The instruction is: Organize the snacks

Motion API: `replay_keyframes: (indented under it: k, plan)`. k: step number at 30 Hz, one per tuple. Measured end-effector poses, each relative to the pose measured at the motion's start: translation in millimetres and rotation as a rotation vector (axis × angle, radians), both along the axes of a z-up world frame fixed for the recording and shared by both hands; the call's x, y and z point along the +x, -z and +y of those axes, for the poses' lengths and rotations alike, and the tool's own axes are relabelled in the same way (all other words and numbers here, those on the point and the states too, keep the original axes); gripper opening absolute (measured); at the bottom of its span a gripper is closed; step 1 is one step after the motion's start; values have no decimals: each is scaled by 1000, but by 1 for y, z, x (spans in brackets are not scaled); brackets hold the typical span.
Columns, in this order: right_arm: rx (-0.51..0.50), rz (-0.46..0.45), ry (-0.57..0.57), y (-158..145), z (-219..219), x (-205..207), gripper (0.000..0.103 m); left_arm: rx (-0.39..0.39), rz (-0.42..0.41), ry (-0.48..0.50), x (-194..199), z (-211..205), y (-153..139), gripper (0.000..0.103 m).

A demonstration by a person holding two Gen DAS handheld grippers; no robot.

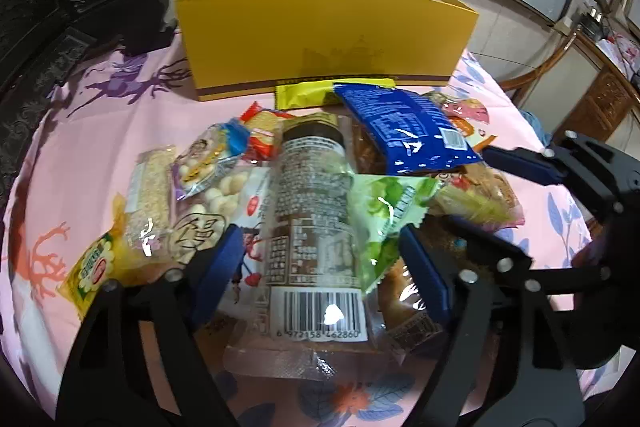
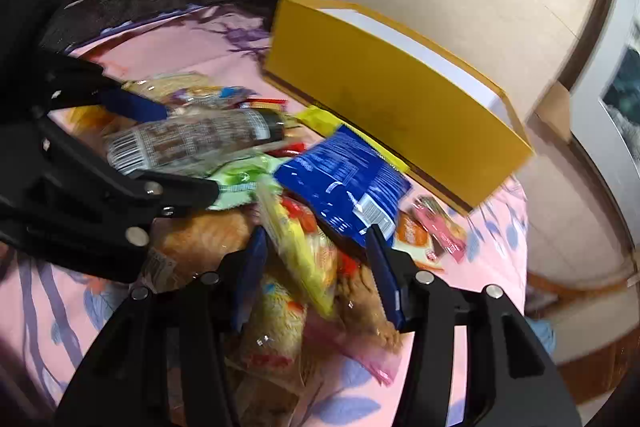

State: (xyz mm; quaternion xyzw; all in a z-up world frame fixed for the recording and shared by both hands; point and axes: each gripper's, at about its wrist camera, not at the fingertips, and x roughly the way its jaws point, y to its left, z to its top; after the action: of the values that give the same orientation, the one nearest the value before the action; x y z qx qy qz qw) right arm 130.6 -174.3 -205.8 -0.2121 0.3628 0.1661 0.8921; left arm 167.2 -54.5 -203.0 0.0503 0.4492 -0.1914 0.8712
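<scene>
One yellow box (image 1: 320, 39) stands open-topped at the table's (image 1: 80, 131) far edge, its front wall touching a yellow packet (image 1: 308, 95). The snack pile fills the middle of the pink cloth, with bare cloth toward the left and right edges. The left gripper (image 1: 320, 267), fingers apart, straddles one barcoded brown packet (image 1: 312, 227) without pinching it. The right gripper (image 2: 316, 275), fingers also apart, hovers over a yellow-green bag (image 2: 304, 251) just beside one blue packet (image 2: 344, 183). One green sachet (image 1: 384, 219) overlaps the brown packet.
</scene>
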Motion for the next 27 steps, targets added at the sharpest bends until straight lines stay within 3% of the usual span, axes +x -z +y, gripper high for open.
replay_keyframes:
  k: [2, 3, 9, 19, 27]
  plan:
    - [-5, 32, -32, 3, 5, 6, 23, -8, -1, 22, -1, -2, 0, 64]
    - [-13, 28, -40, 3, 6, 6, 21, -13, 2, 34, -2, -3, 0, 56]
    - [98, 68, 15, -12, -11, 1, 18, -58, 43, 20, -4, 9, 0, 44]
    - [196, 58, 97, -42, -23, -14, 18, -88, 8, 14, -24, 23, -26, 40]
    - [261, -46, 121, -92, -35, -9, 18, -139, -113, 10, -19, 24, -81, 40]
